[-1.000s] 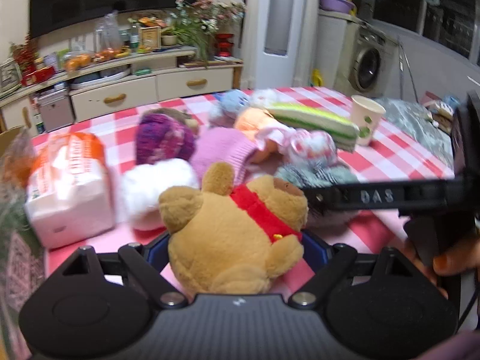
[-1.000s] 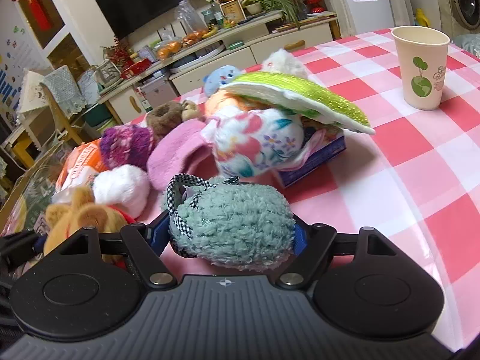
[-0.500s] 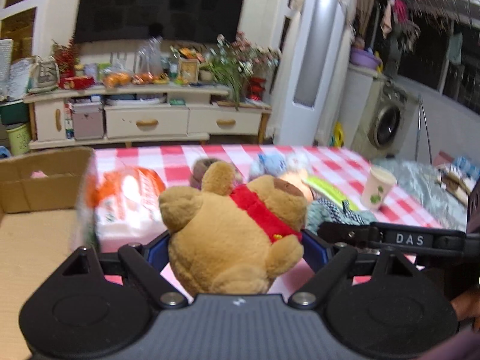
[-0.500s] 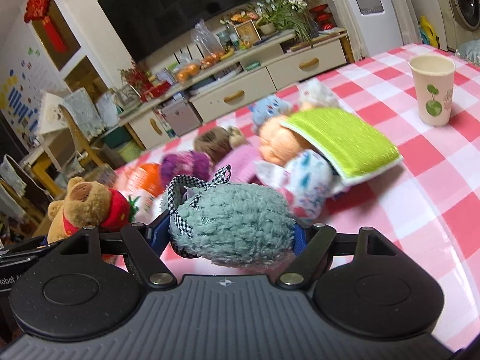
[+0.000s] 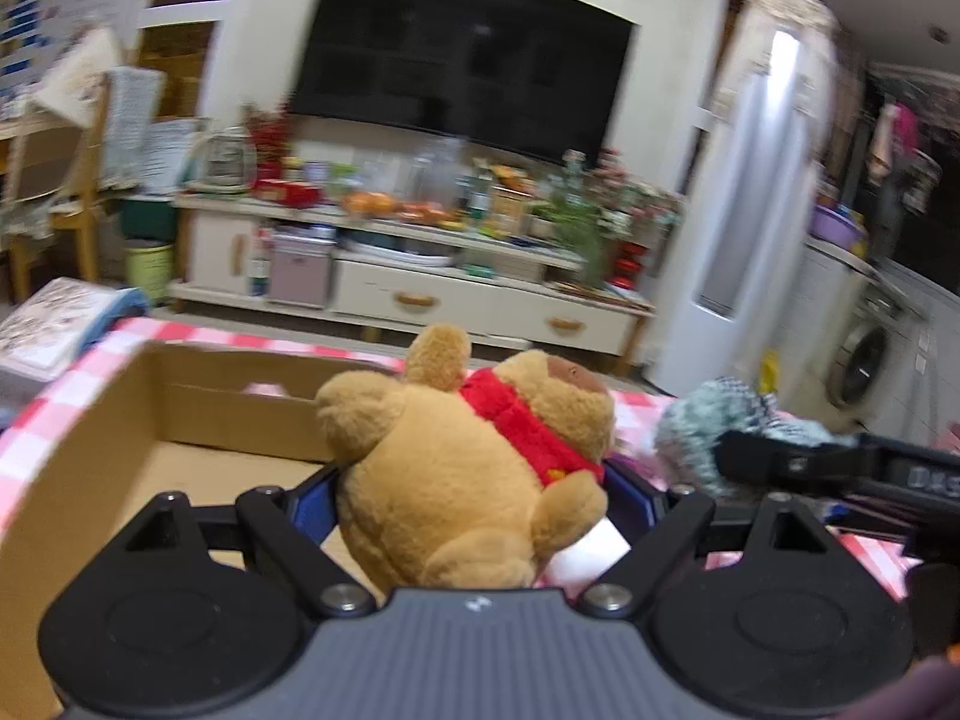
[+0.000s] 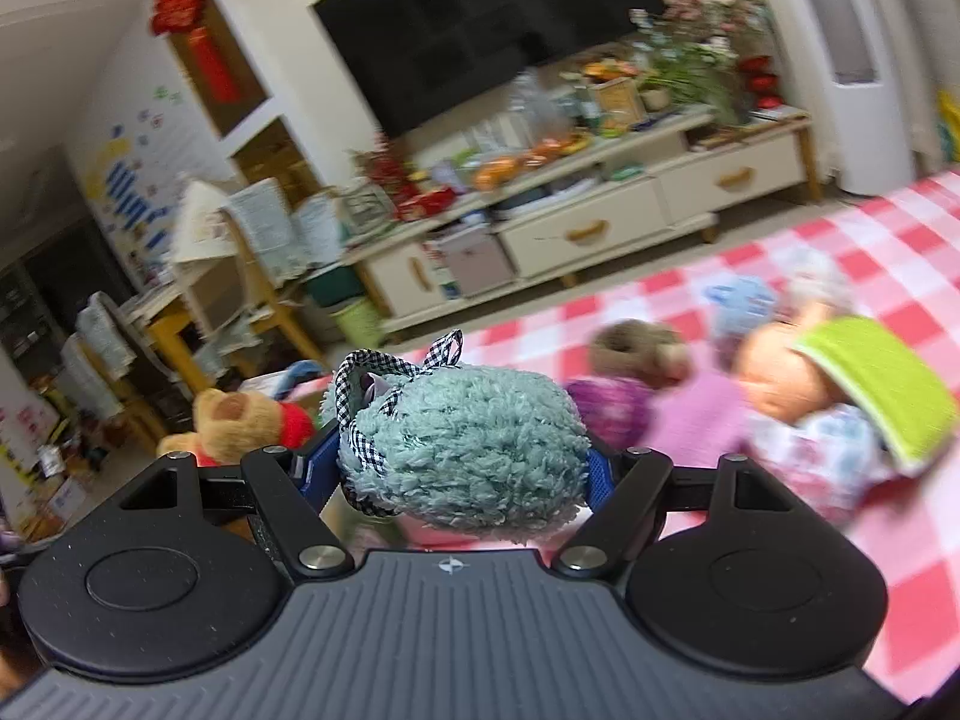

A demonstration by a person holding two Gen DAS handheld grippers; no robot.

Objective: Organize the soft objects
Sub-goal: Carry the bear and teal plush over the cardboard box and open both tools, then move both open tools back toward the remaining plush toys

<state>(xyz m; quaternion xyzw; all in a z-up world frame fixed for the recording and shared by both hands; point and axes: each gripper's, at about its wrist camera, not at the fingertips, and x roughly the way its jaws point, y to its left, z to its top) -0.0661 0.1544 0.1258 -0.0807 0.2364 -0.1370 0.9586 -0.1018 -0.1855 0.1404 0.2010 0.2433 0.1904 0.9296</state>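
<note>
A tan plush bear with a red scarf is clamped between the blue pads of the left gripper, whose jaws are spread wide around its body. Only in the left wrist view is an open cardboard box seen, lying on the pink-checked tabletop just beyond and to the left of the bear; its far wall and part of its floor are visible, and the bear is held above its near right part. At the right edge of that view a black bar of the other gripper is seen, with a teal fuzzy toy beside it.

In the right wrist view the same teal fuzzy toy, trimmed with a black-and-white checked ribbon, is gripped by the right gripper, its jaws likewise set wide on the toy. The bear is shown small at the left. Only here is the blurred pile left on the tabletop seen: a purple toy, a brown one, a doll and a green pad lying over it.
</note>
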